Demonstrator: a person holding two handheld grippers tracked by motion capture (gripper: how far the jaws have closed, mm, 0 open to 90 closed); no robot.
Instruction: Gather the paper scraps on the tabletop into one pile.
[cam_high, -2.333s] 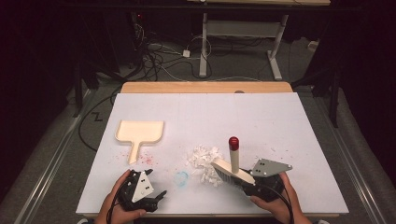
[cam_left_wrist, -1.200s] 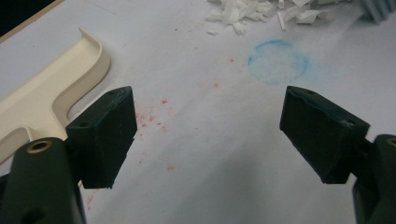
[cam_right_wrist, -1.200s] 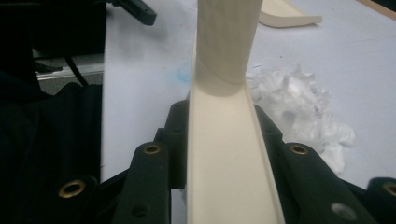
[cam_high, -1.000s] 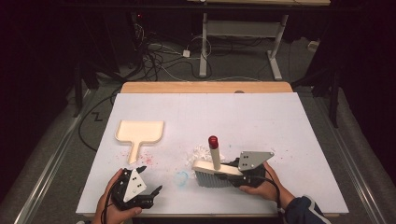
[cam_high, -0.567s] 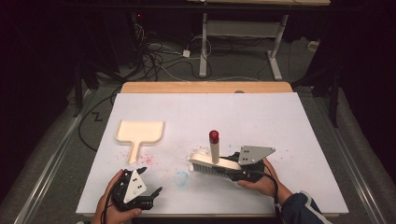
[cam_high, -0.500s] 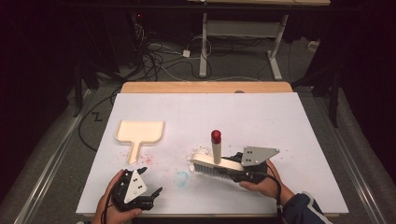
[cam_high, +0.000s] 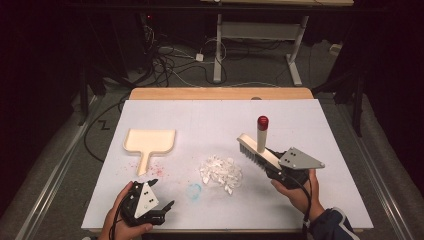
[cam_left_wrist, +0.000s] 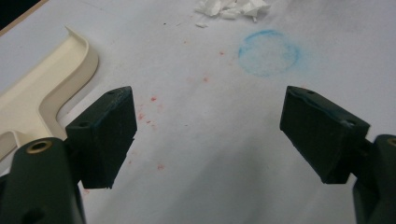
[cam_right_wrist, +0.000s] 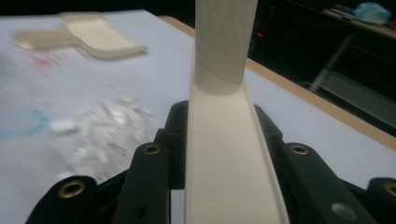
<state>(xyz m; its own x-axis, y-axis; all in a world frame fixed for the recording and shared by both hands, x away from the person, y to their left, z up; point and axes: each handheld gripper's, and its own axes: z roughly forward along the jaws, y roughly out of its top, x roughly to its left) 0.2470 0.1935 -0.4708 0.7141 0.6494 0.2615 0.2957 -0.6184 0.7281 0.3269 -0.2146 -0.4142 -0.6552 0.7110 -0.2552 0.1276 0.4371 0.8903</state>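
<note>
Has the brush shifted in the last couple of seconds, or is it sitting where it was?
Yes. The brush, clamped in the right gripper, has swung to the right of the paper scraps and away from the fixed dustpan.

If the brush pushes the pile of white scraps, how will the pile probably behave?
The white scraps look small, thin and loose, so they are probably very light and may scatter instead of sliding together. The table looks smooth, so a slow sweep with the brush should move most.
</note>
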